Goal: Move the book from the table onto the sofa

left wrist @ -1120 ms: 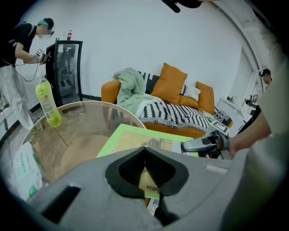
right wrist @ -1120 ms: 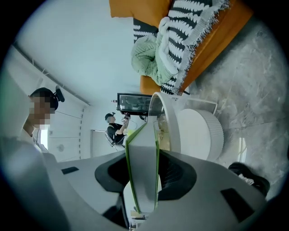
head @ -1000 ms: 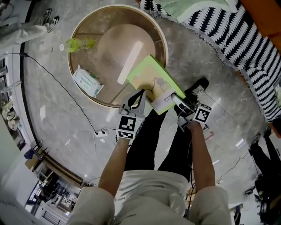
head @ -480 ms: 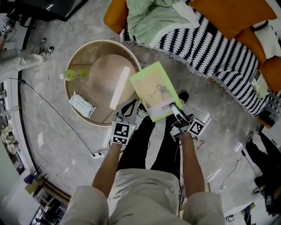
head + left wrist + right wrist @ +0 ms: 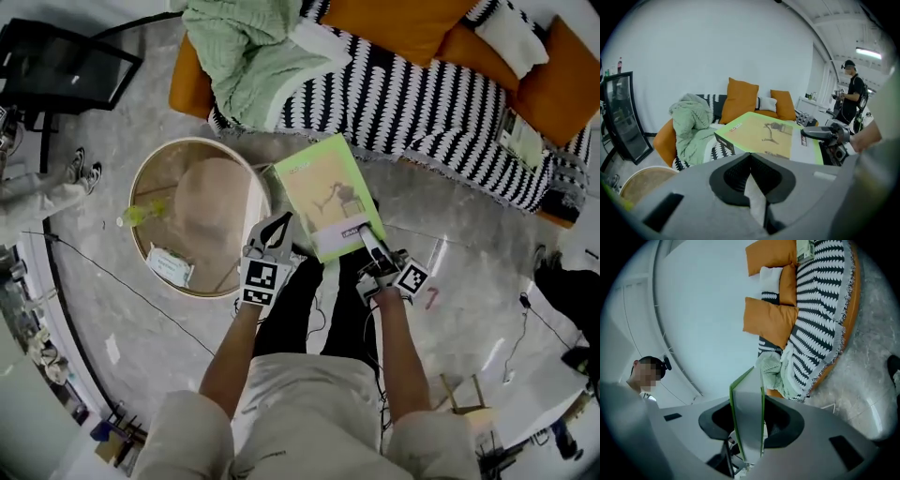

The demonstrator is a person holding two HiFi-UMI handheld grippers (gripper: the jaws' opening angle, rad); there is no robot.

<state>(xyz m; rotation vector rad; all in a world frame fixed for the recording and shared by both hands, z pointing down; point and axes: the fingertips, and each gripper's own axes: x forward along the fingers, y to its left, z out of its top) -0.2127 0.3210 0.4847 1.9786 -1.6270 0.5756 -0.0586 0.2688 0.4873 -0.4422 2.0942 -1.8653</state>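
Observation:
The book [image 5: 328, 192], tan-covered with a green border, hangs in the air between the round table [image 5: 202, 142] and the sofa [image 5: 441, 103]. My right gripper [image 5: 367, 242] is shut on its near right corner. In the right gripper view the book [image 5: 747, 394] stands edge-on between the jaws of the right gripper [image 5: 746, 425]. My left gripper [image 5: 273, 232] sits just left of the book's near edge, shut, with nothing in it. From the left gripper [image 5: 751, 158] the book [image 5: 768, 136] lies ahead, flat and apart from it.
The sofa carries a black-and-white striped throw, orange cushions [image 5: 412, 23] and a green blanket [image 5: 246, 56]. On the table lie a yellow-green bottle [image 5: 141, 214] and a wipes pack [image 5: 169, 267]. A black frame [image 5: 66, 66] stands at the top left. A person [image 5: 853, 96] stands at the right.
Both grippers and the book have moved off the table's edge toward the sofa and risen. The book stays in the right gripper; the sofa has come fully into view.

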